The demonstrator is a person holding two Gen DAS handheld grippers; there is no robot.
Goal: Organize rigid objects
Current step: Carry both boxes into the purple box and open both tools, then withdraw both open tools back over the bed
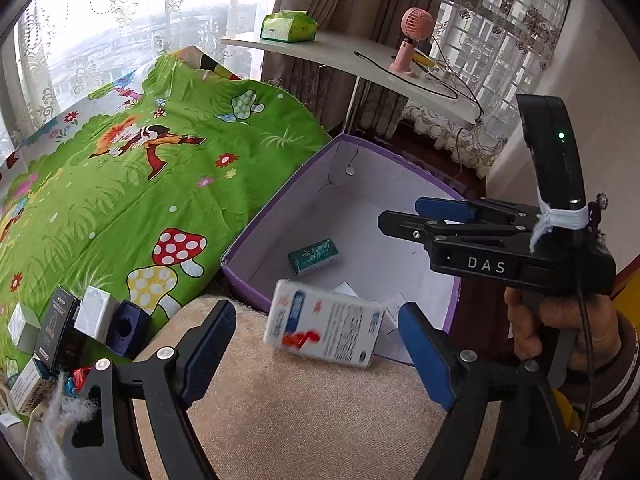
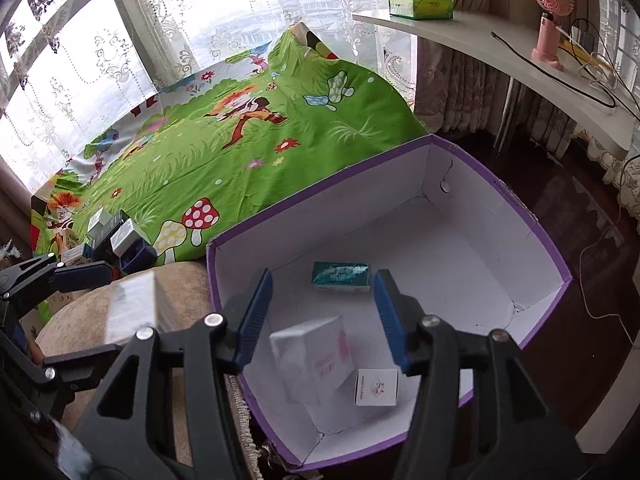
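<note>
Dropping boxes: both grippers are letting small boxes go, one over the purple box and one at its rim.
Purple box (image 2: 532, 236): under the right gripper; a teal box (image 2: 340, 276) and a small white carton (image 2: 377, 386) lie inside.
Left gripper (image 1: 316, 356): jaws wide, nothing pinched; the white printed box (image 1: 324, 330) sits blurred just ahead, at the near rim, likely falling, so aim past the rim.
Right gripper (image 2: 324, 320): jaws parted, released; the blurred pale box (image 2: 312, 360) below them looks mid-drop.
Remaining pile (image 1: 60, 324): at the left jaw's side, on the green sheet.

Blurred white box (image 2: 316, 364) between open jaws
</note>
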